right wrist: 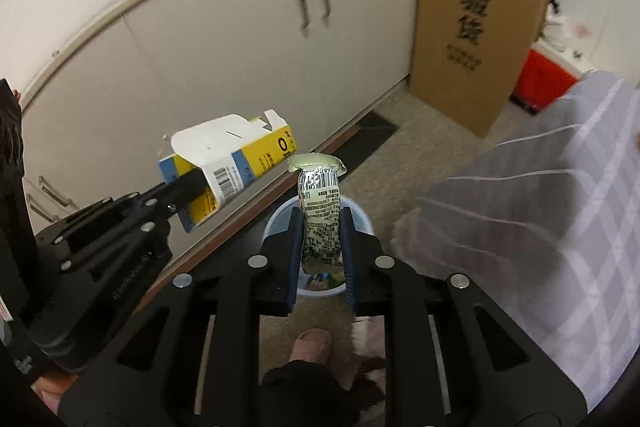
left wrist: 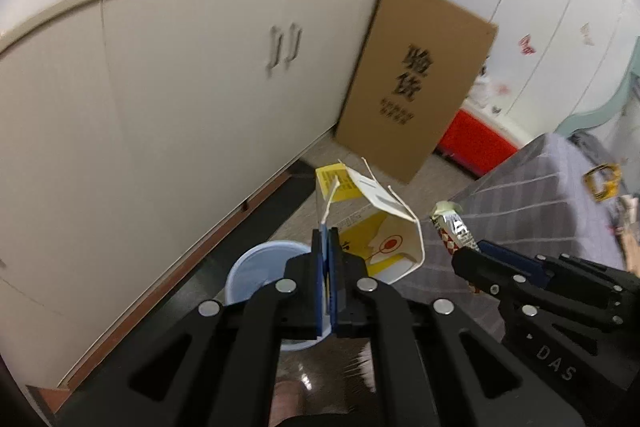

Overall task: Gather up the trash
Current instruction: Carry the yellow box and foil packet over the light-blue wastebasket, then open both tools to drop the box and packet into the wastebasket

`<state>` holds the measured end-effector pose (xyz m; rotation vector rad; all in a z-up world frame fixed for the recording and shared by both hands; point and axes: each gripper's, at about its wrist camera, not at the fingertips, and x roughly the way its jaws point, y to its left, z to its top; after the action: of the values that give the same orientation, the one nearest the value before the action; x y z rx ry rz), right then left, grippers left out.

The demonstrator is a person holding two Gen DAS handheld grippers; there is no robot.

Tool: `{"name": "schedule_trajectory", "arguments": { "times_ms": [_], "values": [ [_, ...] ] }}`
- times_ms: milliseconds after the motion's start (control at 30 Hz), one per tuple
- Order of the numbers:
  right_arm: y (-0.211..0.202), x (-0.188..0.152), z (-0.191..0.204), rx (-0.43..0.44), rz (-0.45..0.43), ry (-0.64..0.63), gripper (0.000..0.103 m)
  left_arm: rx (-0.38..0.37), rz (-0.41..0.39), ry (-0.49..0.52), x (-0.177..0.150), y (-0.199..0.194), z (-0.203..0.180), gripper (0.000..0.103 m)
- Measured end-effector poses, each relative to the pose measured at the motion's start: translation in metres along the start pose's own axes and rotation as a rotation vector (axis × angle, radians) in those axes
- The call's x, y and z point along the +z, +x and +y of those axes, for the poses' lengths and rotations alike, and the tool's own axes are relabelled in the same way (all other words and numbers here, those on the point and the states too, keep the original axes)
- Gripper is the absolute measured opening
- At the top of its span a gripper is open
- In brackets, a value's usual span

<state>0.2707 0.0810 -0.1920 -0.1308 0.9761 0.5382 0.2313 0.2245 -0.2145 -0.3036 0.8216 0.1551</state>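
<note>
My left gripper (left wrist: 325, 233) is shut on a thin flap of a flattened yellow and white carton (left wrist: 380, 227), which hangs in the air. In the right wrist view the carton (right wrist: 240, 151) sticks out of the left gripper (right wrist: 196, 179) at the left. My right gripper (right wrist: 322, 227) is shut on a crumpled green and white snack wrapper (right wrist: 320, 219) that stands up between the blue pads. A pale blue round bin (right wrist: 362, 218) sits on the floor right below the wrapper. In the left wrist view the bin (left wrist: 256, 267) lies under the left fingers, and the right gripper (left wrist: 472, 251) holds the wrapper (left wrist: 454, 225) at the right.
A long cream cabinet (left wrist: 160, 107) runs along the left. A tall cardboard box (left wrist: 416, 79) leans at its end, with a red crate (left wrist: 476, 143) behind. A striped grey bed cover (right wrist: 540, 207) fills the right. A slippered foot (right wrist: 310, 343) stands near the bin.
</note>
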Motion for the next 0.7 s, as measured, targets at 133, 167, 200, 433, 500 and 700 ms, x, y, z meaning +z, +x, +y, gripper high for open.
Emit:
{"name": "schedule_trajectory", "arguments": {
  "times_ms": [133, 167, 200, 433, 500, 700],
  "values": [
    [0.039, -0.003, 0.005, 0.026, 0.058, 0.022, 0.018, 0.035, 0.074, -0.005, -0.009, 0.03, 0.02, 0.002],
    [0.051, -0.005, 0.005, 0.031, 0.078, 0.03, 0.018, 0.042, 0.093, 0.001, -0.012, 0.039, 0.022, 0.002],
    [0.06, -0.008, 0.004, 0.028, 0.092, 0.033, 0.018, 0.049, 0.115, 0.008, -0.014, 0.048, 0.025, 0.002],
    [0.097, -0.02, -0.012, 0.003, 0.135, 0.103, 0.018, 0.057, 0.208, 0.019, -0.015, 0.099, 0.033, 0.003],
    [0.104, -0.022, -0.015, -0.002, 0.136, 0.122, 0.018, 0.045, 0.223, 0.019, -0.011, 0.108, 0.034, 0.003],
    [0.112, -0.024, -0.021, -0.002, 0.138, 0.148, 0.018, 0.032, 0.202, -0.031, -0.009, 0.114, 0.038, 0.06]
  ]
}}
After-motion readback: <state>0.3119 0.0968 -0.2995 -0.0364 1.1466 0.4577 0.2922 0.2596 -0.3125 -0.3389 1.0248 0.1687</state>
